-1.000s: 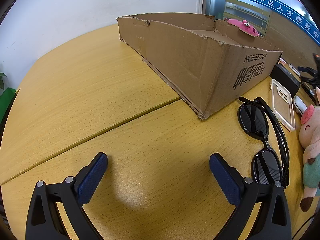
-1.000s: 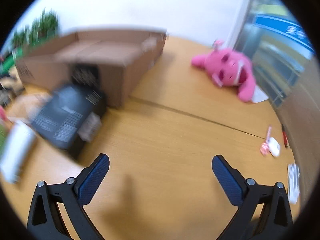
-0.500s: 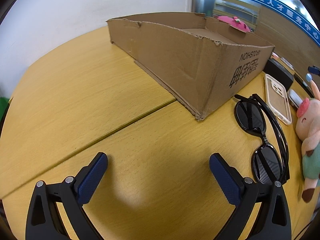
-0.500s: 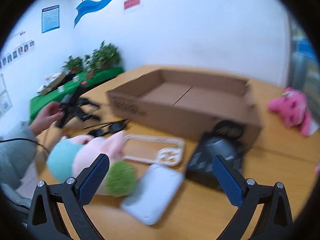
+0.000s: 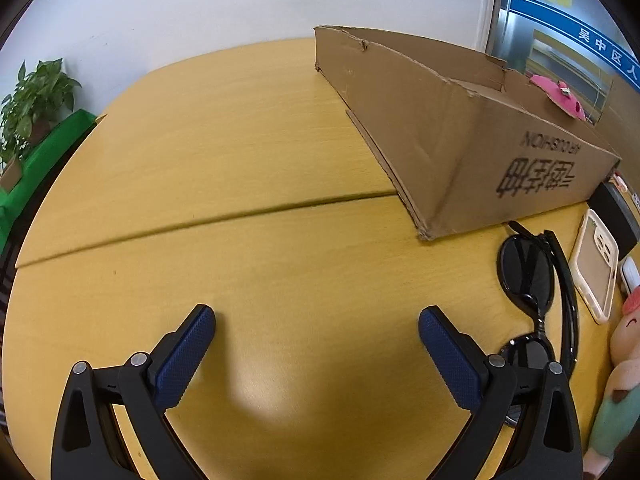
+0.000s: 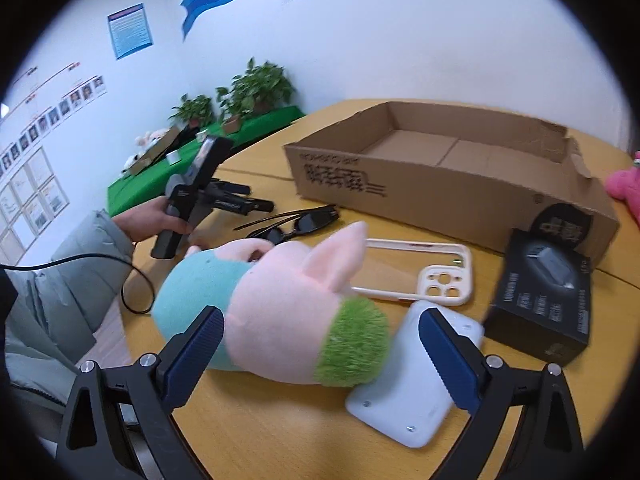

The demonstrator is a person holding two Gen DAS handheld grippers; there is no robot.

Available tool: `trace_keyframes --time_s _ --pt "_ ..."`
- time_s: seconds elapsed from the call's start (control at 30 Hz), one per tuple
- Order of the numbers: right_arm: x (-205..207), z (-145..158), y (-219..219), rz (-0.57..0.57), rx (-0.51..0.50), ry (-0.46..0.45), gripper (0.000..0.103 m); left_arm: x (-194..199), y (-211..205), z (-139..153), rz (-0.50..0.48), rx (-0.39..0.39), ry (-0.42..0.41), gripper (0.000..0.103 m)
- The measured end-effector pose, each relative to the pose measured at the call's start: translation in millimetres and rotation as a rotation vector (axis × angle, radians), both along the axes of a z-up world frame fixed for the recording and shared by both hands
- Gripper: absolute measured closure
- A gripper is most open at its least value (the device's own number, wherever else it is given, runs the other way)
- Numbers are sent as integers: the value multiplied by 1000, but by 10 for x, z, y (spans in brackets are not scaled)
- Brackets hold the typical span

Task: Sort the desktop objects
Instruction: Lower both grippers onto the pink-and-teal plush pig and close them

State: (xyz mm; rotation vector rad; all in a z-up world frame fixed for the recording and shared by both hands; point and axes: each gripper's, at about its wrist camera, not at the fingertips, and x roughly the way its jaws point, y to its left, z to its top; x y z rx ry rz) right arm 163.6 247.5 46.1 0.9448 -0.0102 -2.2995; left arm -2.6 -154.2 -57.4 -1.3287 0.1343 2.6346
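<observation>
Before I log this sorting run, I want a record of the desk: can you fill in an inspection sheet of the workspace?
Surface: wooden table, with a seam running across it.
Job's things: open cardboard box, nothing seen inside; sunglasses; phone case; pig plush; white device; black box, all lying on the table in front of the cardboard box.
Clutter: pink plush beyond the cardboard box.
Grippers: left tongs open over bare table; right tongs open, with the pig plush's head between the fingers, not clamped.
Cables: black cable at the table edge by a sleeve.
Surroundings: potted plants on a green-covered table; wall posters.
</observation>
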Motion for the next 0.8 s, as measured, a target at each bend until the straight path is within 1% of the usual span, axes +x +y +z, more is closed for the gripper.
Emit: trace_keyframes --time_s 0.1,0.17,0.2,0.23,0.27,0.33,0.47,0.5,0.57,0.6,0.63,0.67,0.7,0.73,0.8 --pt "-77 -77 -73 23 -17 -34 4 125 18 10 -8 -2 -5 0" --pt "-119 -119 -121 30 -25 -48 4 201 68 30 -38 -9 -50 1" --pt "-133 -135 -145 33 -26 -51 4 268 122 51 -37 -2 -62 1" --pt "-142 -145 -167 34 -23 -51 4 360 146 90 -11 1 -47 1" --pt "-144 -154 -191 34 -17 -48 4 461 175 148 11 4 -21 1" --pt "-135 -171 -216 31 -6 -41 4 759 322 359 11 36 66 1" --pt "-130 -194 -181 14 -29 -46 4 1323 731 793 -68 83 192 1" --pt "-143 -202 -174 7 -34 -52 4 1446 819 907 -69 87 239 1" --pt "-168 -222 -163 1 -47 -75 4 1672 964 1007 -38 99 310 1" --pt "-175 -228 -158 0 -51 -81 4 1732 1037 1028 -43 129 311 1" --pt "-183 -229 -149 -4 -54 -88 4 1733 1141 1036 -75 167 280 1" --pt "-187 -236 -137 -11 -62 -100 4 1727 1229 1000 -129 217 217 1" --pt "-190 -238 -137 -14 -67 -106 4 1719 1274 953 -164 252 159 1" --pt "-181 -241 -141 -14 -68 -109 4 1698 1338 906 -185 270 109 1" --pt "-141 -240 -189 2 -43 -108 4 1652 1486 791 -199 273 13 1"
